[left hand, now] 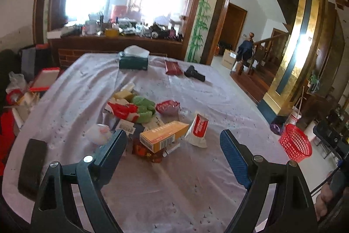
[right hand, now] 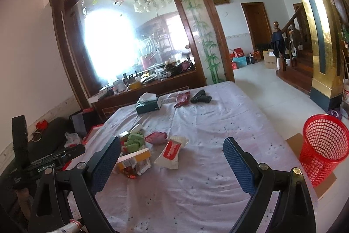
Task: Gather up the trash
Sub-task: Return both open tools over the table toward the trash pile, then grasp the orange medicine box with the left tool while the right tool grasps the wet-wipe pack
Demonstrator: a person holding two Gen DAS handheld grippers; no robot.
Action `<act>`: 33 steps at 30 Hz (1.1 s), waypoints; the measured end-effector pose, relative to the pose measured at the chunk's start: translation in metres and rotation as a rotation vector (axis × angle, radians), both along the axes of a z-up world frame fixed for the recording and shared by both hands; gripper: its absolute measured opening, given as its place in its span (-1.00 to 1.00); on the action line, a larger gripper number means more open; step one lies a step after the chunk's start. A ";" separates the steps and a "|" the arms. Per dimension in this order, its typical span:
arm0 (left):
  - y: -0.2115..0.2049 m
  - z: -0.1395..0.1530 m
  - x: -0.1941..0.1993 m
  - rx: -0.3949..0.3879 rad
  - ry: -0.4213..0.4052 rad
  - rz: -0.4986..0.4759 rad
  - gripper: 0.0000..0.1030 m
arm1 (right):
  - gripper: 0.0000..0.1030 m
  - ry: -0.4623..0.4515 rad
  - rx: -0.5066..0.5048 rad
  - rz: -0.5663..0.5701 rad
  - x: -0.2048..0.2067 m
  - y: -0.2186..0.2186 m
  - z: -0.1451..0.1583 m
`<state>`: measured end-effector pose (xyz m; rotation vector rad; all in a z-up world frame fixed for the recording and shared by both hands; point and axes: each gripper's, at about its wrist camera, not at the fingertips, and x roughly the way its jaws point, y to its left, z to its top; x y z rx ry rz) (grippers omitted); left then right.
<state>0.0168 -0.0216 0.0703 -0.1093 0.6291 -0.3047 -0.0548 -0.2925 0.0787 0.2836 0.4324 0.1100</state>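
A heap of trash lies mid-table on the pale cloth (left hand: pixel 196 193): an orange carton (left hand: pixel 162 134) (right hand: pixel 134 159), a white and red pouch (left hand: pixel 198 129) (right hand: pixel 169 153), a green wrapper (left hand: pixel 142 107) (right hand: pixel 135 139), a red and white packet (left hand: pixel 123 111) and a pink crumpled wrapper (left hand: pixel 166 106) (right hand: pixel 156 137). My left gripper (left hand: pixel 174 141) stands open just short of the carton, nothing between its pads. My right gripper (right hand: pixel 172 151) is open too, over the cloth to the right of the heap. A red mesh basket (right hand: pixel 322 147) (left hand: pixel 295 142) stands at the table's right edge.
At the far end lie a green tissue box (left hand: pixel 133 62) (right hand: pixel 148 105), a dark red packet (left hand: pixel 173 68) and a black pistol-shaped object (left hand: pixel 194 74) (right hand: pixel 201 98). A black pad (left hand: pixel 32 167) lies at the near left. Bags and boxes crowd the floor left of the table.
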 end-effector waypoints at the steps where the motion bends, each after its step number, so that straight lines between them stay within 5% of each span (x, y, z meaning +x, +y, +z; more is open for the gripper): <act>1: 0.000 -0.004 0.006 0.001 0.012 -0.012 0.67 | 0.88 0.005 0.002 0.002 0.002 0.002 -0.001; 15: -0.015 -0.074 0.119 -0.010 0.278 -0.231 0.66 | 0.88 0.125 0.080 0.034 0.066 0.012 -0.043; 20: -0.024 -0.087 0.150 0.028 0.312 -0.254 0.66 | 0.88 0.177 0.105 0.041 0.091 0.012 -0.064; 27: -0.045 -0.107 0.158 0.098 0.350 -0.331 0.66 | 0.72 0.319 0.225 0.063 0.146 0.008 -0.107; 33: -0.045 -0.120 0.150 0.112 0.371 -0.329 0.41 | 0.67 0.405 0.280 0.104 0.187 0.018 -0.135</act>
